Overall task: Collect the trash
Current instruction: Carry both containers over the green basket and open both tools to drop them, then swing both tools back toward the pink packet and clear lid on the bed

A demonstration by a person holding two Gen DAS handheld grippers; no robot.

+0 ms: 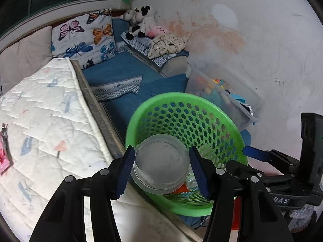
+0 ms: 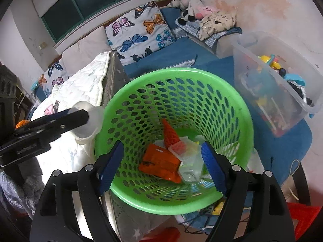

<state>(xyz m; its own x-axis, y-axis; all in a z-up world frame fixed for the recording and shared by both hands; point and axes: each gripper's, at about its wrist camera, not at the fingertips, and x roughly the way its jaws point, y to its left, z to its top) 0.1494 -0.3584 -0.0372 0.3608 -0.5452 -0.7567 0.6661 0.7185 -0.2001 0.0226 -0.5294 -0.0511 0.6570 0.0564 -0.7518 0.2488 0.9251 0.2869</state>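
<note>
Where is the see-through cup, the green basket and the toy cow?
cup [image 1: 161, 161]: left wrist view, its round bottom, between the tongs.
green basket [image 2: 161, 74]: right wrist view, far rim.
toy cow [image 2: 186, 2]: right wrist view, its spotted body.

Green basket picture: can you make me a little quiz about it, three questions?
1. True or false: the left gripper holds a clear cup.
2. What colour is the big wrapper inside the basket?
3. The right gripper is: A) open and empty, B) shut on a bottle, C) shut on a pillow.

Key: 1 true; 2 orange; 3 A.
</note>
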